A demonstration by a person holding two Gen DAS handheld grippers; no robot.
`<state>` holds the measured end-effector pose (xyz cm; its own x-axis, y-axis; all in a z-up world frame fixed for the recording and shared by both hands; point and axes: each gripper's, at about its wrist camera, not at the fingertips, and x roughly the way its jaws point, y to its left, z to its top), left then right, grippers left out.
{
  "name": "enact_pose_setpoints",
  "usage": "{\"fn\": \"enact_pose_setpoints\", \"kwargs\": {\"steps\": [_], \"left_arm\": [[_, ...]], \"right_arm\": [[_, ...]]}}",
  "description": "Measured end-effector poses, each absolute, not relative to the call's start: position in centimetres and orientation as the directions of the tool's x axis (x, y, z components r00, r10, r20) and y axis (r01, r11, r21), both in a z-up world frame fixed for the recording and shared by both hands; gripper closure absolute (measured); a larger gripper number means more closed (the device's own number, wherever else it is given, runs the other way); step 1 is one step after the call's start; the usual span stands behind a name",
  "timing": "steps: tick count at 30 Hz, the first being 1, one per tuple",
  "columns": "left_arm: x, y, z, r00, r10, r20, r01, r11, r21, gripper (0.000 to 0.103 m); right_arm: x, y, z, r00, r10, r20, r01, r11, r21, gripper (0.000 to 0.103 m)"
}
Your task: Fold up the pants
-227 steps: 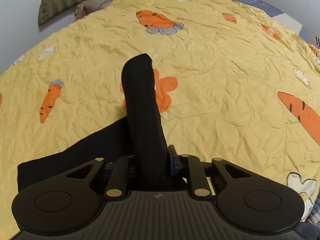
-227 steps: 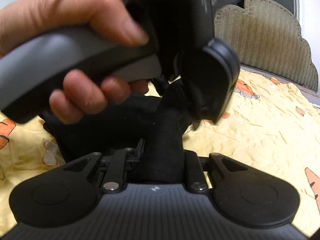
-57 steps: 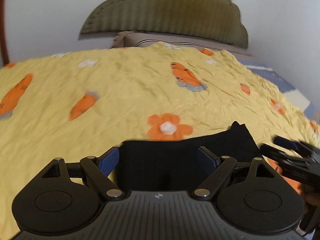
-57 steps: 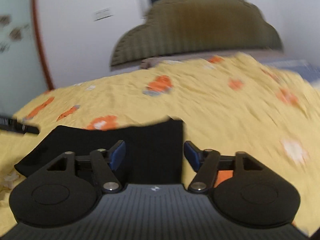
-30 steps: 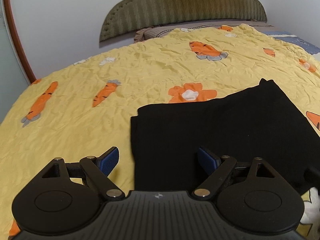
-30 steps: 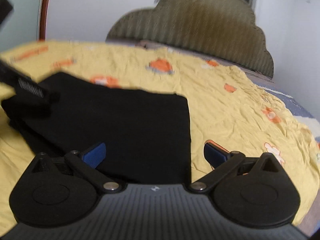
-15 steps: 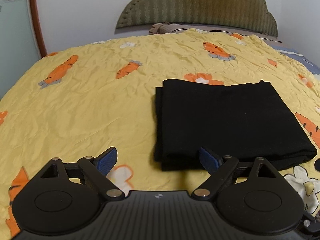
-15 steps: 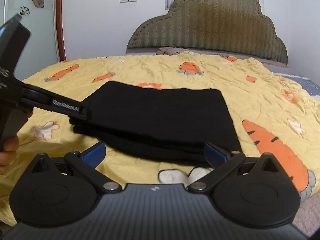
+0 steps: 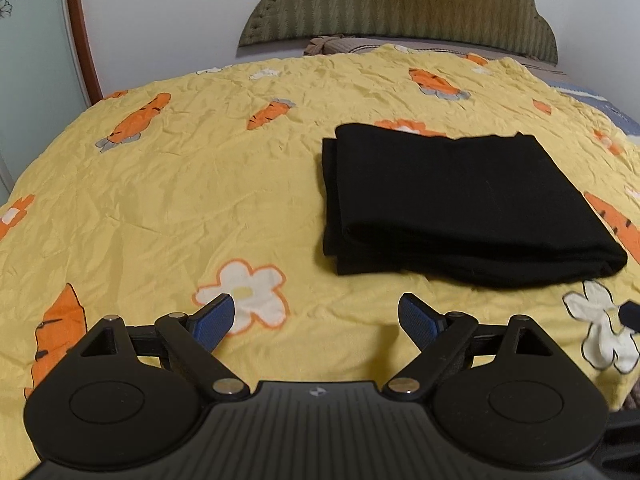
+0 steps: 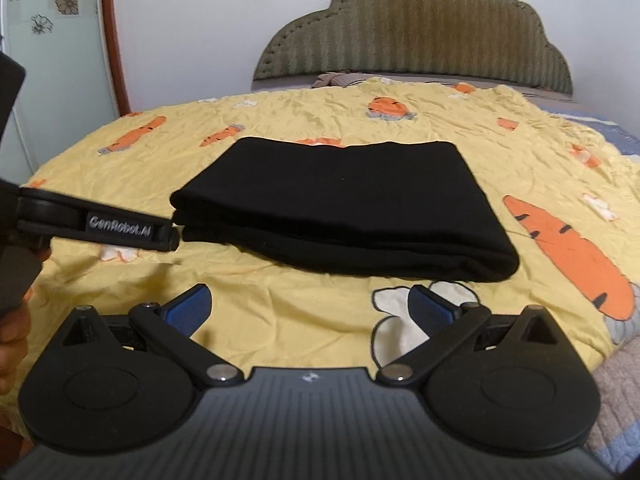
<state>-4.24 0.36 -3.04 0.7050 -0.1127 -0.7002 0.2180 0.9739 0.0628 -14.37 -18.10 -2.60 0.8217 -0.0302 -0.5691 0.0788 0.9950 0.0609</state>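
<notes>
nearest in the left wrist view, the left gripper [image 9: 316, 318] has its blue-padded fingers [image 9: 212, 320] spread wide with nothing between them, hovering over a white flower print [image 9: 244, 294] on the yellow bedspread [image 9: 160, 200]. the right gripper [image 10: 308, 314] likewise has its fingers [image 10: 188, 306] wide apart and holding nothing, above a white rabbit print [image 10: 400, 312] just short of the pants.

the black pants [image 9: 460, 204] lie folded into a flat, layered rectangle on the bedspread, just beyond both grippers and apart from them. in the left wrist view they sit ahead and to the right of the fingers, stacked edges showing along their left and near sides. in the right wrist view the pants [image 10: 340, 204] lie straight ahead, and the left gripper's finger [image 10: 96, 220], marked genrobot.ai, reaches in from the left, its tip just beside the pants' left corner; whether it touches cannot be told.

a large orange carrot print [image 10: 568, 252] lies right of the pants. beyond the pants the bedspread runs to a green padded headboard [image 10: 416, 32] against a white wall [image 10: 192, 32].
</notes>
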Motion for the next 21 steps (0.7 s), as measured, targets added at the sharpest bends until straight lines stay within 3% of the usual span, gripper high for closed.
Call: {"fn": "enact_pose_setpoints", "kwargs": {"steps": [9, 18, 21], "left_arm": [[-4.7, 0.3, -3.9, 0.683, -0.126, -0.719, 0.233, 0.971, 0.052, 0.013], [-4.2, 0.6, -5.9, 0.644, -0.116, -0.756, 0.218, 0.975, 0.036, 0.013], [-4.3, 0.3, -6.1, 0.648, -0.108, -0.754, 0.221, 0.974, 0.051, 0.01]], "right_arm": [[-15.2, -18.3, -3.0, 0.818, -0.1, -0.567, 0.147, 0.988, 0.038, 0.0], [-13.9, -19.4, -6.2, 0.75, -0.117, -0.651, 0.181, 0.983, 0.032, 0.0], [-14.3, -19.0, -7.0, 0.78, -0.128, -0.613, 0.164, 0.987, 0.003, 0.0]]}}
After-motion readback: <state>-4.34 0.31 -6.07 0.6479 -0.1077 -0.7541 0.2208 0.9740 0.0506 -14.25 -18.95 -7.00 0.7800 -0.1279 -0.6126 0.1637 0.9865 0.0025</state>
